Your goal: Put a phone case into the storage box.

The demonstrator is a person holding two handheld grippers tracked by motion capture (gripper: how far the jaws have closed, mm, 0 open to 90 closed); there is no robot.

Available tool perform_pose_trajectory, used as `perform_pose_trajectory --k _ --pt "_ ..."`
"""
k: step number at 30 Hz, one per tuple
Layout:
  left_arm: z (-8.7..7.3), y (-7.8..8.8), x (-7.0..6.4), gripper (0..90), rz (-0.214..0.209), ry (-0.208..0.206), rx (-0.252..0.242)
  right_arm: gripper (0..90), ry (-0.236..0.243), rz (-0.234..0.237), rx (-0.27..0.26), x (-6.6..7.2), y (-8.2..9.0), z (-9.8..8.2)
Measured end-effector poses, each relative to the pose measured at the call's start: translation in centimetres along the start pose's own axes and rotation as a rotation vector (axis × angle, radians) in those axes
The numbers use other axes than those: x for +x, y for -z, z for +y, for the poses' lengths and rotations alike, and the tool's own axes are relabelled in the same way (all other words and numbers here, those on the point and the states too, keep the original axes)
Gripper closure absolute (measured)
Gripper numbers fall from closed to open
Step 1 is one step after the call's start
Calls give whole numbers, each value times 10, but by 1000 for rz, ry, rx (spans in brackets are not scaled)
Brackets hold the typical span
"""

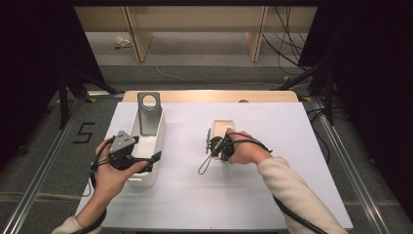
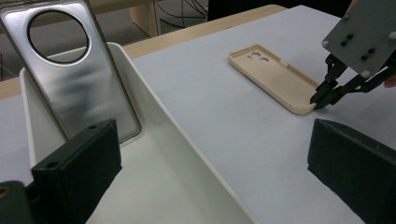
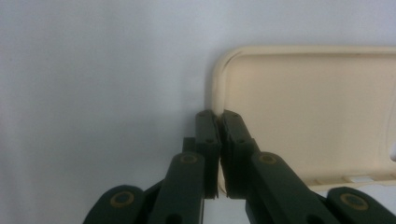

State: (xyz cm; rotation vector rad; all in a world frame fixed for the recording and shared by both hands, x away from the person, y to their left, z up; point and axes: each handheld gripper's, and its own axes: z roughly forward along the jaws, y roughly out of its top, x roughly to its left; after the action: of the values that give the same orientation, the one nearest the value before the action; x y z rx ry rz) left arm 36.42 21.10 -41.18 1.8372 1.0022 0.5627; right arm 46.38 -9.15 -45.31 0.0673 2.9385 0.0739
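Sorting of phone cases into the white bin (image 1: 155, 141), by the look of it, and roughly halfway there.

Already done: one silver case (image 1: 149, 113) standing upright inside the bin, leaning against its far wall, round camera hole at the top. Clear too in the left claw view, silver case (image 2: 70, 70) propped in the bin (image 2: 154, 121).

In hand now: the beige case (image 1: 223, 129) lying flat and hollow side up on the white desk (image 1: 272, 195), well apart from the bin, to its right. Right claw (image 1: 214, 146) closed on the near rim of it, the wall of the beige case (image 3: 299, 112) pinched between the two black jaws close to a rounded corner, with no daylight left around it. Same grip confirmed from across the desk: right claw (image 2: 322, 99) biting the end of the beige case (image 2: 275, 77), which seems still to rest on the desk, not yet lifted.

Left claw (image 1: 146, 163) held over the near end of the bin, jaws standing wide, nothing between them; probably waiting, or steadying the bin.

Left to do, judging from this: lift the beige case off the desk, carry it leftward across to the bin, stand or drop it in beside the silver one, let go. Thin rim grip near a corner, so some risk of the case swinging or slipping on the way.
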Motion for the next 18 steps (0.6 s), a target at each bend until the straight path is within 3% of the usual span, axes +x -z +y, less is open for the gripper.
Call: perform_pose_trajectory --k 18 --pt "1 0 -1 38 -7 1 -5 881 -6 -53 -107 9 21 -15"
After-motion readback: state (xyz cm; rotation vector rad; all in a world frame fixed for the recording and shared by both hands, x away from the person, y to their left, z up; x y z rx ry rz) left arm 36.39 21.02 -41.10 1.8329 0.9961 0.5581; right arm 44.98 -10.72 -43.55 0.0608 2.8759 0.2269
